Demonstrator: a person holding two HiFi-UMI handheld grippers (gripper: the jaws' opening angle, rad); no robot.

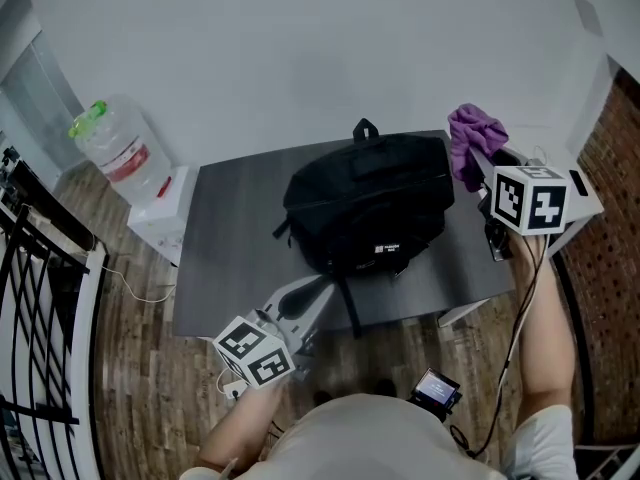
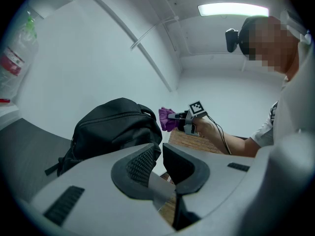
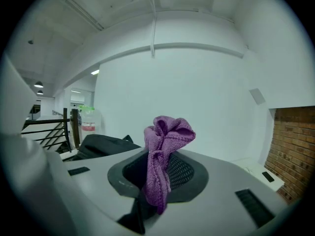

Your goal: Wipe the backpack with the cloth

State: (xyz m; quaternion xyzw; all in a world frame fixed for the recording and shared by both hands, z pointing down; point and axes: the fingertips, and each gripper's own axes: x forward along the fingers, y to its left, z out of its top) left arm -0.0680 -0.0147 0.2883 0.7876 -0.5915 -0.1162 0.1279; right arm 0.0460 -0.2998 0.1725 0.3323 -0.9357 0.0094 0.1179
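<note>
A black backpack (image 1: 370,203) lies on the dark grey table (image 1: 230,238), its handle toward the wall; it also fills the left gripper view (image 2: 115,127). My right gripper (image 1: 488,168) hovers off the backpack's right side, shut on a bunched purple cloth (image 1: 473,138) that sticks up between its jaws (image 3: 165,146). The left gripper view shows that gripper (image 2: 179,117) and cloth (image 2: 166,118) beyond the bag. My left gripper (image 1: 318,290) sits low at the table's front edge, just short of the backpack's straps, its jaws (image 2: 158,151) together with nothing in them.
A water jug (image 1: 112,148) stands on a white stand left of the table. A black railing (image 1: 40,298) runs along the far left. A brick wall (image 1: 610,218) is close on the right, and a white wall lies behind the table.
</note>
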